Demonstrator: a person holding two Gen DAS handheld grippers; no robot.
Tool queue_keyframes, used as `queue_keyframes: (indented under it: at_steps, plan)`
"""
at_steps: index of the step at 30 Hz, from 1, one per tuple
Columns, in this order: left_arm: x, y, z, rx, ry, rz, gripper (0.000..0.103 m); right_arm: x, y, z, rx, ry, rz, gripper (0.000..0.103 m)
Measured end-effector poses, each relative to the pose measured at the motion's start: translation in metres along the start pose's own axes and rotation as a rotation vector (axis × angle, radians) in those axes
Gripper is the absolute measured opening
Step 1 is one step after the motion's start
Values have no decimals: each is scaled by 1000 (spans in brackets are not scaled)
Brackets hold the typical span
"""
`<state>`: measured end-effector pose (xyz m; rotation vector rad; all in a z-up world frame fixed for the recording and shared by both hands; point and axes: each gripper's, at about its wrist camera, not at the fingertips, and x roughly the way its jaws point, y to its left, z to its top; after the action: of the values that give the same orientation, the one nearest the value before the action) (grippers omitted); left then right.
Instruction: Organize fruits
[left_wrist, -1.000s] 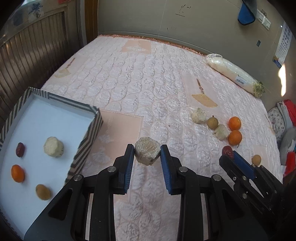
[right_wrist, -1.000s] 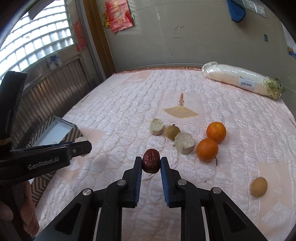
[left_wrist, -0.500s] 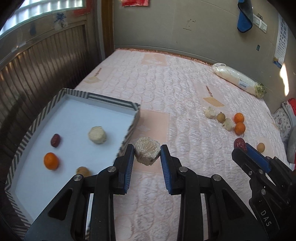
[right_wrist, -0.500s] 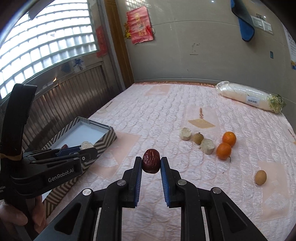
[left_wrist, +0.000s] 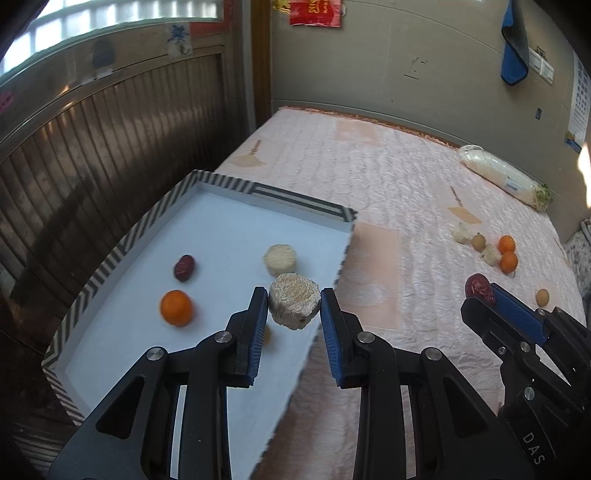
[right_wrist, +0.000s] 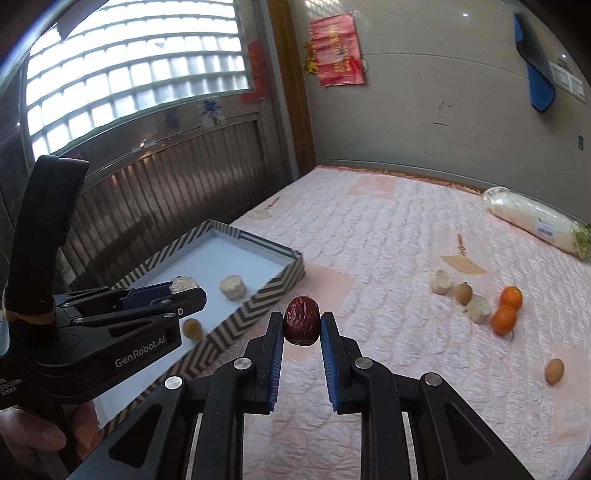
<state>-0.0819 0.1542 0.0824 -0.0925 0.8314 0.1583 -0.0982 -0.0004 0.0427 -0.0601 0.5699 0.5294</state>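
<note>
Both hands have moved to the striped box (left_wrist: 303, 201): left gripper (left_wrist: 294, 306) squeezes a pale chunk (left_wrist: 293, 305) over it, right gripper (right_wrist: 302, 321) squeezes a red date (right_wrist: 301, 320) beside it, ready to drop.

R gripper (right_wrist: 302, 320) pinching red date (right_wrist: 301, 319), striped tray (right_wrist: 258, 308) left

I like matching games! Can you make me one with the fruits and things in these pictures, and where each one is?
Things:
1. pale beige round chunk
2. wrinkled dark red date
3. small round orange
4. long white plastic-wrapped bundle

Places:
A. lying inside the striped box
B. far away on the pink quilted bed, near the wall
C. squeezed in the left gripper
D. squeezed in the right gripper

Right pairs: 1-C, 2-D, 3-A, 4-B
</note>
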Motion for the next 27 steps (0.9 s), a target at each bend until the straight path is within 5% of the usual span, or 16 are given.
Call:
queue_keyframes:
  at_steps: [27]
  plan:
    - [9, 103, -25, -138, 54, 102, 28, 60, 109, 4, -178, 107, 152, 19]
